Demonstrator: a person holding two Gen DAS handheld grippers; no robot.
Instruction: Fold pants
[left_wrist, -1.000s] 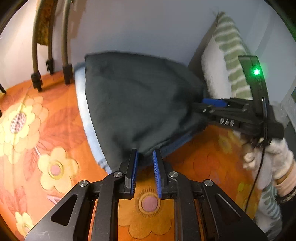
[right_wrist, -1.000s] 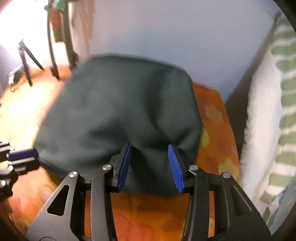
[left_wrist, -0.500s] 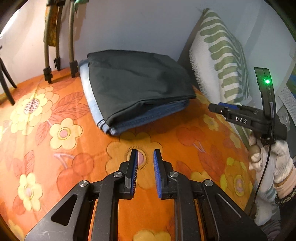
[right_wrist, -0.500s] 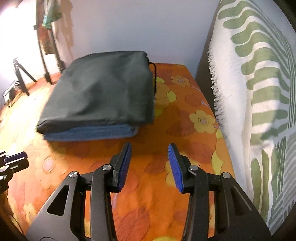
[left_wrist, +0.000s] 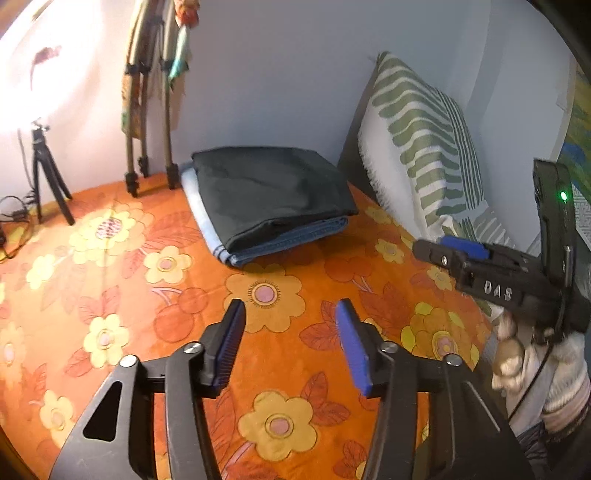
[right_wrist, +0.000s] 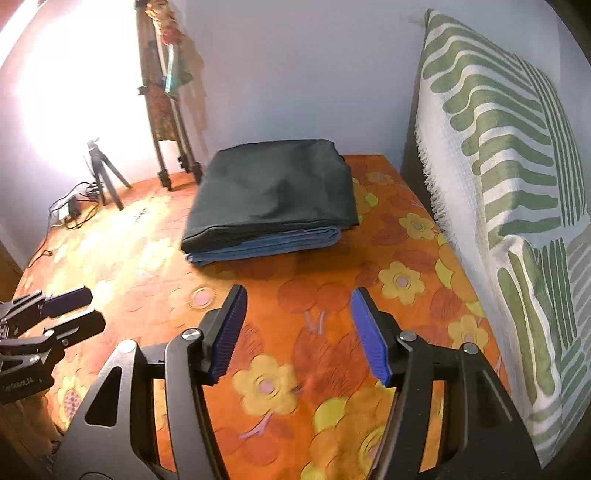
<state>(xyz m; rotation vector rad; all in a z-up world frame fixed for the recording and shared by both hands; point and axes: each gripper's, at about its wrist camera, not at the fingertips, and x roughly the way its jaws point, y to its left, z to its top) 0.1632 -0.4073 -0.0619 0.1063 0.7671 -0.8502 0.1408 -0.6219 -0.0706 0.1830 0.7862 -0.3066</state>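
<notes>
The dark green pants lie folded in a flat rectangle on top of a folded blue garment, on the orange flowered bedspread near the far wall. They also show in the right wrist view. My left gripper is open and empty, hovering over the bedspread well short of the stack. My right gripper is open and empty, also back from the stack. The right gripper shows at the right of the left wrist view, and the left gripper at the left of the right wrist view.
A white and green striped pillow leans against the wall at right, also seen in the right wrist view. Tripod legs and a small black tripod stand at the back left. Cables lie near the small tripod.
Both grippers let go of the dark pants and drew back from the stack. The left gripper's jaws have opened wider. The pants now lie flat on the blue garment.
</notes>
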